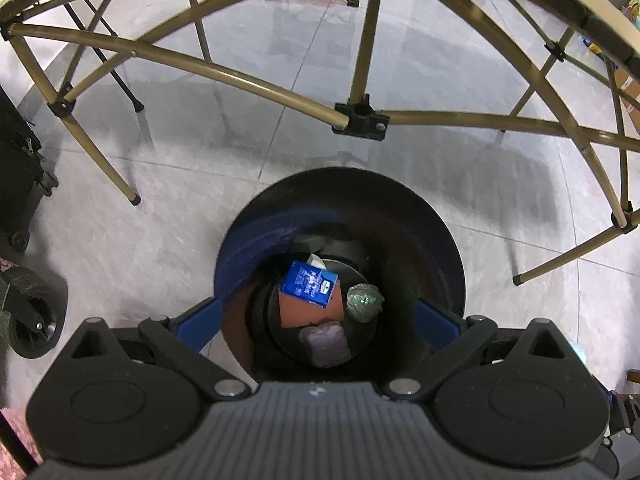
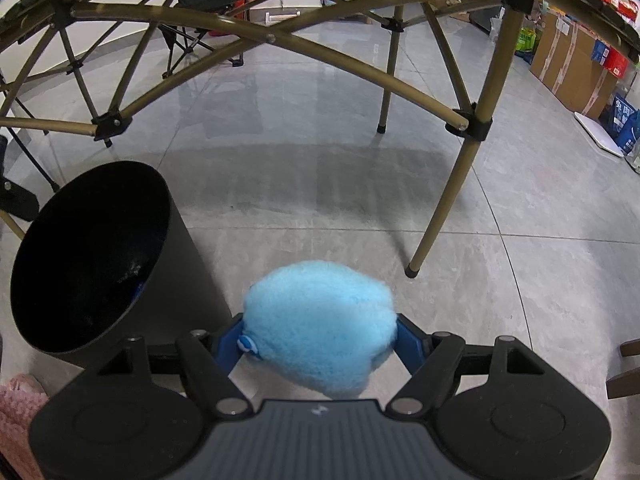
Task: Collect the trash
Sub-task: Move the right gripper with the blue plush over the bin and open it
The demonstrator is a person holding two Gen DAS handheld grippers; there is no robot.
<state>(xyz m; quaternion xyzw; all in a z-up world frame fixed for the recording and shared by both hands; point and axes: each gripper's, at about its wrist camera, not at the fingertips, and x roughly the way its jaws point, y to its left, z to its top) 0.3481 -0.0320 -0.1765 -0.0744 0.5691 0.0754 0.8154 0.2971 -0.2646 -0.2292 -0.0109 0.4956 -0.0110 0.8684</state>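
A black round trash bin [image 1: 420, 232] stands on the floor directly below my left gripper [image 1: 320, 320], which is open and empty over its mouth. Inside lie a blue packet [image 1: 308, 288], an orange-brown piece [image 1: 300, 316], a crumpled green wrapper [image 1: 364, 302] and a grey-purple wad [image 1: 326, 342]. In the right wrist view the bin [image 2: 188, 280] stands at the lower left. My right gripper [image 2: 320, 340] is shut on a fluffy light-blue ball [image 2: 320, 320], held above the floor to the right of the bin.
A folding table's brass-coloured frame [image 1: 360, 116] and legs [image 2: 448, 192] stand close over and around the bin. A black wheeled case [image 1: 20, 168] is at the left. Cardboard boxes [image 2: 568, 64] line the far right. A pink fuzzy thing [image 2: 16, 420] sits at the lower left.
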